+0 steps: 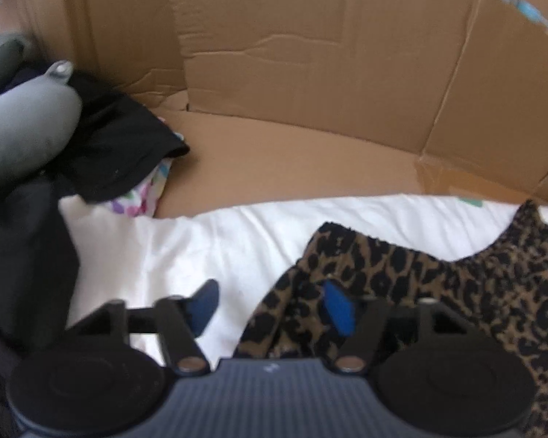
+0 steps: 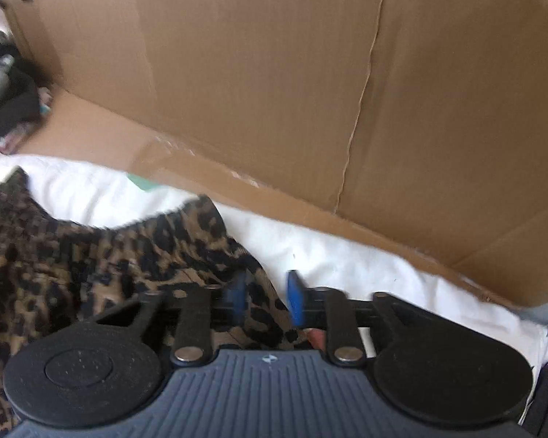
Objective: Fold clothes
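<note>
The leopard-print garment (image 1: 438,284) lies crumpled on the white sheet (image 1: 208,241), its long axis unclear. The left tongs (image 1: 272,303) gape wide over its edge. The right tongs (image 2: 265,292) stand narrow around a fold, contact blurred.

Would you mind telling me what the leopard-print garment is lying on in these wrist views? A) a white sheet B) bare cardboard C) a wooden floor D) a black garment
A: in both wrist views the leopard-print garment is spread on a white sheet, while the cardboard box stands behind it and the black garment lies apart, far to the left.
</note>
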